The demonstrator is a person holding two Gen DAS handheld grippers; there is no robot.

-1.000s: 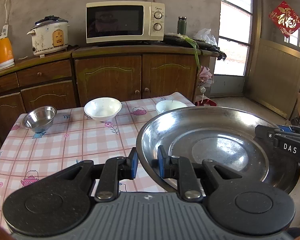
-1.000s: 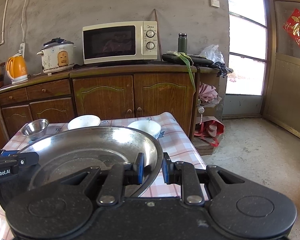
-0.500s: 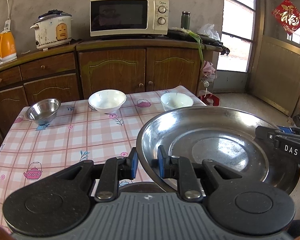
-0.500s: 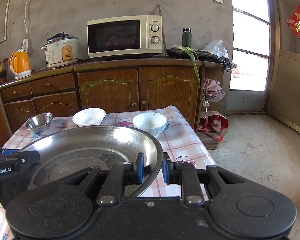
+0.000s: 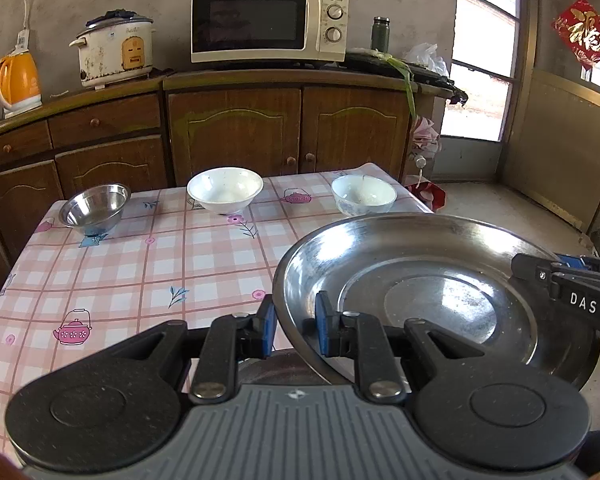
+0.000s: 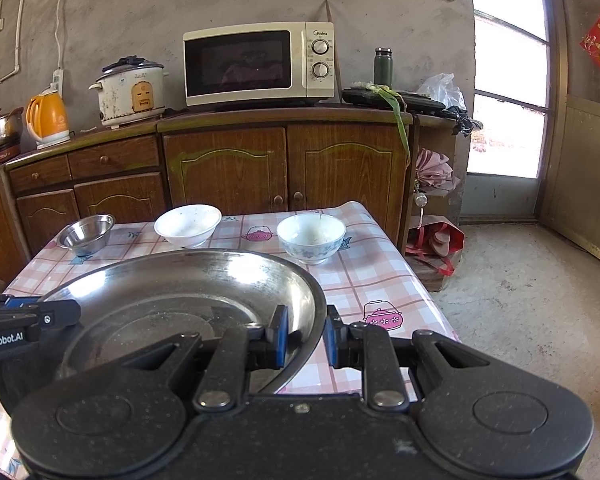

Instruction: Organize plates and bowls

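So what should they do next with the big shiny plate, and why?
Probably lower it gently onto the table. Both the left hand-held gripper and the right hand-held gripper pinch opposite rims of the steel plate, held above the cloth, and the three bowls sit far back, out of the way.

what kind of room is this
Most likely a home kitchen, fairly rustic: a microwave and rice cooker stand on wooden cabinets, and bowls sit on a table with a checked cloth.

"DAS" on right gripper (image 5: 572, 292) side; "GenRobot.AI" on left gripper (image 6: 24, 326) side; "Midea" on microwave (image 6: 258, 64). Red door sign (image 5: 585, 34): gold character, unreadable.
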